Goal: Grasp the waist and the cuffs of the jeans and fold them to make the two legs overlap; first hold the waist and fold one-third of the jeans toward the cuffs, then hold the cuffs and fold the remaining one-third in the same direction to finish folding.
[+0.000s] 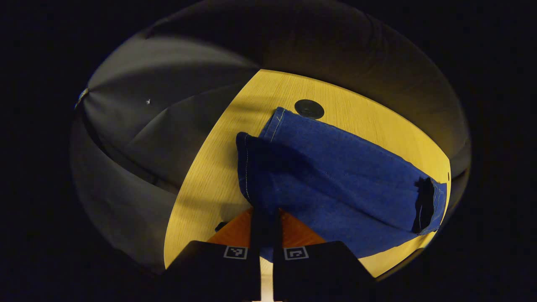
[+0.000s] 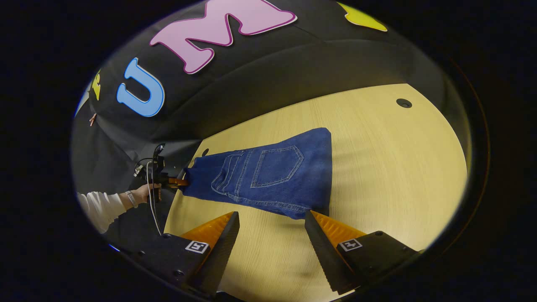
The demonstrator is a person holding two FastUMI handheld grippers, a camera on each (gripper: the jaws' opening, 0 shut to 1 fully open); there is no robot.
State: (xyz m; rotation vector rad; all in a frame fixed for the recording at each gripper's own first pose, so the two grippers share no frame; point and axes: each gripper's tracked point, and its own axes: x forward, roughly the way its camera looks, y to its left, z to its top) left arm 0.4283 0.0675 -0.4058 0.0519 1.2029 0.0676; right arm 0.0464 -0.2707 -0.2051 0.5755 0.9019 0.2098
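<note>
Underneath everything lies a pale yellow, wood-grained desk point(image 2: 390, 167), lit warmly and ringed by the booth's black cloth wall point(image 1: 159, 109), which hangs in soft folds beyond the desk's edge. A small dark round cap point(image 1: 309, 108) is set into the desk top just beyond the denim in the left gripper view; another dark round spot point(image 2: 404, 102) sits far off on bare wood in the right gripper view.

The jeans point(image 2: 272, 172) lie on the desk, already doubled so that a back pocket point(image 2: 277, 165) faces up. In the left gripper view the blue cloth spreads away from the camera, with one stitched hem point(image 1: 275, 121) reaching almost to the round cap and a dark opening at the far right end.

The left gripper point(image 1: 265, 218) has its fingers pressed together on the near edge of the denim, pinching the fabric between them. From the right gripper view this same gripper shows at the jeans' left end, held by a hand point(image 2: 147, 192) with a white sleeve point(image 2: 100, 207) and a cable hanging below.

The right gripper point(image 2: 272, 220) hovers low over the desk with its fingers spread wide, just beside the near edge of the jeans and gripping nothing.
</note>
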